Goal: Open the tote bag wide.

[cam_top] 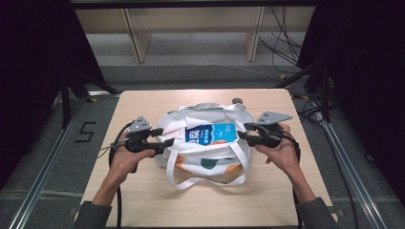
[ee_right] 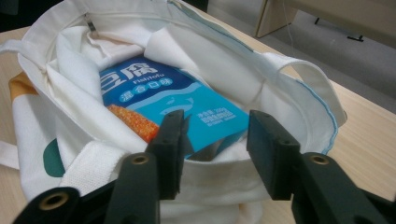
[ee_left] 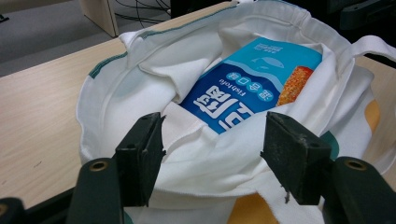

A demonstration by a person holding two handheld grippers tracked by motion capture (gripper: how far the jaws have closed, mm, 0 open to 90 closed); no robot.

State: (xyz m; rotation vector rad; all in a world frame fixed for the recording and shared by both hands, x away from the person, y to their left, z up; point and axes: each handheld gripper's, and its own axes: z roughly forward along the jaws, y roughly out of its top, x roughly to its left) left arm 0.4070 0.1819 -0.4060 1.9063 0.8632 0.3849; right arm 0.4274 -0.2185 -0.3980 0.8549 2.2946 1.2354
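1. High view: pale wooden bench seen from above, with a white tote bag at its centre, mouth spread wide.
2. Inside the bag, lying flat: a blue fish-tofu packet with white lettering and an orange patch at one end.
3. Two white handle loops draped over the near side of the bag toward the person.
4. Left claw at the bag's left rim, held in the left hand.
5. Right claw at the bag's right rim, held in the right hand.
6. Left gripper view: left claw open, jaws spread either side of the bag's white rim, fabric between them but not pinched; packet just beyond.
7. Right gripper view: right claw likewise open, jaws straddling the rim, packet just beyond inside the bag.
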